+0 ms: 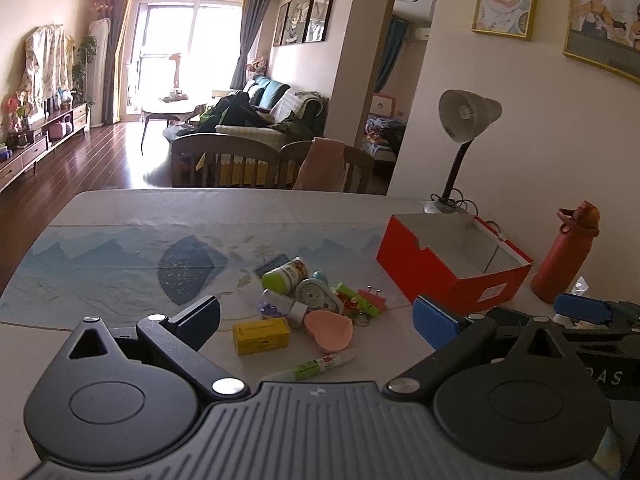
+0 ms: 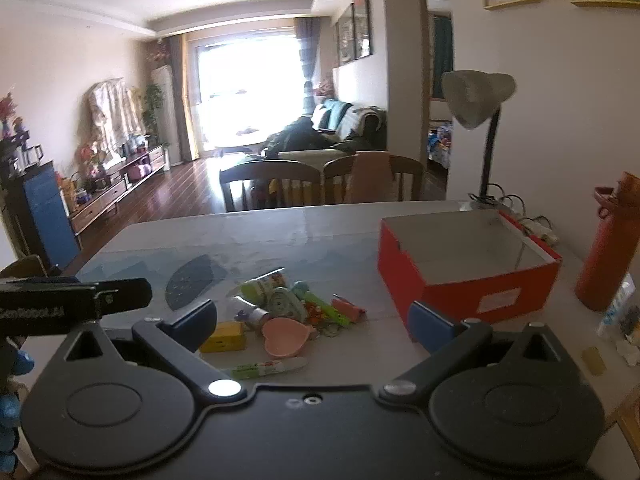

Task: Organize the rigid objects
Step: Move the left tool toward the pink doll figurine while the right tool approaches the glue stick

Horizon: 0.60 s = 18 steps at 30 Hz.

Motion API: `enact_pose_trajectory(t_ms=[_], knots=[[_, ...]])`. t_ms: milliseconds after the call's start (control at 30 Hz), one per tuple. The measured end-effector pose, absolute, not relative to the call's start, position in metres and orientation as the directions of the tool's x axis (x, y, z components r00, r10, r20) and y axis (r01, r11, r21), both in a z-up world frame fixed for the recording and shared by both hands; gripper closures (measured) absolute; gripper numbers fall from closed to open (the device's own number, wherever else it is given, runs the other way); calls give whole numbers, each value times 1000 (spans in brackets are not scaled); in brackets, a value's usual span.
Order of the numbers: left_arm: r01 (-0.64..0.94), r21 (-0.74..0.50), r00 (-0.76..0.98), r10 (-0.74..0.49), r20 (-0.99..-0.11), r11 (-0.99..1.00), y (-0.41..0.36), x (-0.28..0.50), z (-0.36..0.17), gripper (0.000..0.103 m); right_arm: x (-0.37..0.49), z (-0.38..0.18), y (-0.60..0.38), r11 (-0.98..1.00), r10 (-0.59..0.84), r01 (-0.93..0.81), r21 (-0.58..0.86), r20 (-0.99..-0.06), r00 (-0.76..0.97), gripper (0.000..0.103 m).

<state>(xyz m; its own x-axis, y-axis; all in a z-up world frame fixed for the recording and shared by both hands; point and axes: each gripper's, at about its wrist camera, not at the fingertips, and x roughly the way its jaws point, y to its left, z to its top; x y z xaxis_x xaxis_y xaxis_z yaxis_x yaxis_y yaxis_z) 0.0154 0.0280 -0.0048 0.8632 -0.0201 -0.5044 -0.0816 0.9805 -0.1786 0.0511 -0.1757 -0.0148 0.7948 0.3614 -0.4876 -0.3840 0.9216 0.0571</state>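
Left wrist view puts the left gripper wide open and empty, the pile of small items directly ahead between its fingers. Nearest lies a glue pen, long axis crosswise (left-right). Right gripper, also open and empty, faces the same pile; the red box sits to the right.

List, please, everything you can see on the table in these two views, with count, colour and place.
box: 1, red, open, right of the pile
yellow carton: 1, near-left of pile
heart dish: 1, pink, near edge of pile
glue pen: 1, green and white, nearest the cameras
bottle: 1, green cap, lying at far side
tape dispenser: 1, white, mid pile
flask: 1, red, far right
lamp: 1, grey, behind box
left hand-held gripper: open
right hand-held gripper: open
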Motion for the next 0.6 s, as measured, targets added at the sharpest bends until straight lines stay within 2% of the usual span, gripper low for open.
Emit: enact_pose_trajectory(t_ms=[200,600], knots=[[-132,-195,845,7,-535,972,47,30,-17,0,72,-32,-162,910,379,-409,66,-536,755,1],[-266,-138,770,124,-626,954,92,58,-73,0,110,-78,-137,912,362,-399,97,-648,670,1]])
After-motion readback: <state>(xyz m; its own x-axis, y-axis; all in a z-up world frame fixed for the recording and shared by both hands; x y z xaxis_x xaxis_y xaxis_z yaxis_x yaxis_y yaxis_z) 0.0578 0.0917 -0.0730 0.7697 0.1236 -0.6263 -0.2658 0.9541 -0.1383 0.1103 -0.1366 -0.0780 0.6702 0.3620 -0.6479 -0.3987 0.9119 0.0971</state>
